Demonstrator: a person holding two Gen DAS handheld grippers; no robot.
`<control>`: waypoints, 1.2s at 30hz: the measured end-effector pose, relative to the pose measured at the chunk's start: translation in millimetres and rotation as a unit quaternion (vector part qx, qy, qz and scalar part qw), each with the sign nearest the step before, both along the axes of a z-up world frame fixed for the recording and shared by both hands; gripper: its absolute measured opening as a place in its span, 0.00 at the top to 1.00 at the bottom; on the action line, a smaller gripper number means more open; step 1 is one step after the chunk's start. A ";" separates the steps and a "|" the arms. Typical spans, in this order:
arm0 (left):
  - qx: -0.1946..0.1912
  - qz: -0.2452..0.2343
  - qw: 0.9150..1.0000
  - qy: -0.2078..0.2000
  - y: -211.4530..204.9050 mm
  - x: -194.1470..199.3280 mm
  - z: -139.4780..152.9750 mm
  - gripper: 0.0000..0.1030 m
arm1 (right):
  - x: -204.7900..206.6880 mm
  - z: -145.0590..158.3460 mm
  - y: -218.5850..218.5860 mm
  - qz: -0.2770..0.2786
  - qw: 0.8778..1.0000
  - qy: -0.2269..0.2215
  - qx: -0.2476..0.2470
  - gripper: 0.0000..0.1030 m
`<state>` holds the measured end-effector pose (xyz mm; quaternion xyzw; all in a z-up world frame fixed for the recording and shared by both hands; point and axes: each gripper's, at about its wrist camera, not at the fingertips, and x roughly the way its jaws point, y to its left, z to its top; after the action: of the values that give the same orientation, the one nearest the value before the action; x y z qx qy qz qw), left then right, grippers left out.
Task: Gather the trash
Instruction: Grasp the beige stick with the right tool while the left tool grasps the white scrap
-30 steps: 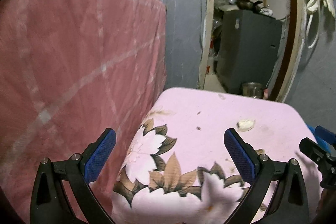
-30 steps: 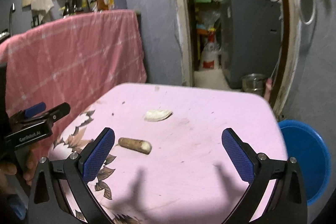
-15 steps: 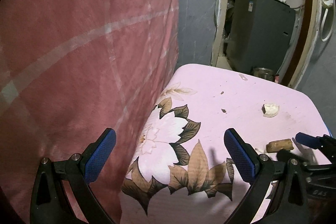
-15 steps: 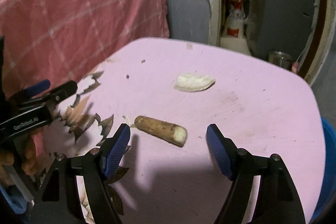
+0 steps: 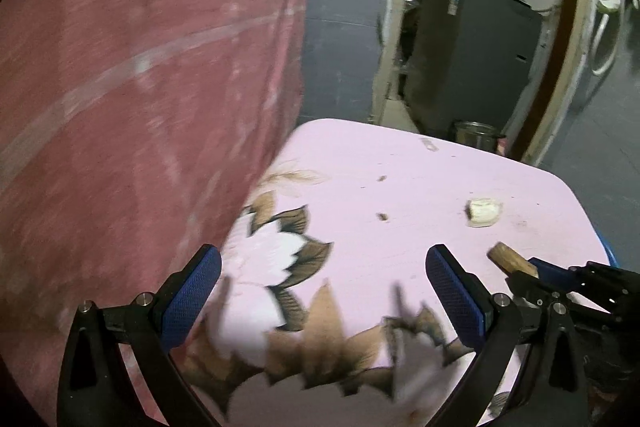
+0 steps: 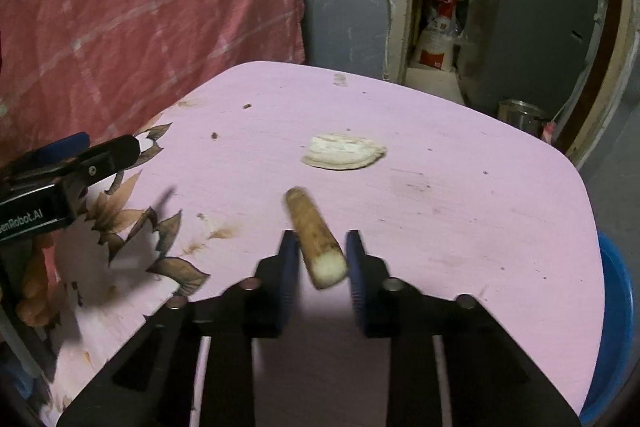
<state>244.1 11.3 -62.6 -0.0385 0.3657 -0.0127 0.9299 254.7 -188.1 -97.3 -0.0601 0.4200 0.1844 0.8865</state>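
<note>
Your right gripper [image 6: 322, 259] jaws had just been closing onto the brown stub [image 6: 314, 235] mid-tabletop [image 6: 460, 211]; your left gripper [image 5: 322, 291] jaws stood wide, empty.

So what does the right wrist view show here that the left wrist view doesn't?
Only the right wrist view: the right gripper, its jaws just closing around the brown root stub, and the blue basin beside the table. Only the left wrist view: the left gripper open over the flower print. Both: the pink table, the pale peel, the red cloth.
</note>
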 end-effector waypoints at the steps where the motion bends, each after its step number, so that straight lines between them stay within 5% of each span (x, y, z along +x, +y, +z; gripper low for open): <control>1: 0.000 -0.006 1.000 0.001 -3.5 3.0 0.4 0.03 | -0.1 0.6 -2.9 -0.002 1.000 0.000 0.001 0.82; 9: 0.001 -0.065 0.998 0.019 -35.4 29.0 -1.0 0.13 | 7.8 3.0 -44.2 -0.057 0.998 0.005 0.022 0.83; 15: 0.006 -0.131 0.989 0.066 -59.2 54.0 -15.6 0.32 | 17.7 6.0 -72.1 -0.090 0.995 0.008 0.029 0.83; 31: 0.057 -0.197 0.975 0.085 -109.1 85.3 -23.2 0.33 | 19.2 2.2 -90.9 -0.119 0.990 0.008 0.073 0.83; 36: 0.068 -0.219 0.969 0.090 -118.9 88.6 -28.9 0.44 | 14.0 1.9 -96.7 -0.124 0.989 0.007 0.086 0.83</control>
<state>332.7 -107.6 -91.5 0.1046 0.4472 -0.1882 0.8682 268.6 -284.8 -95.4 0.0698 0.4129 0.1084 0.9016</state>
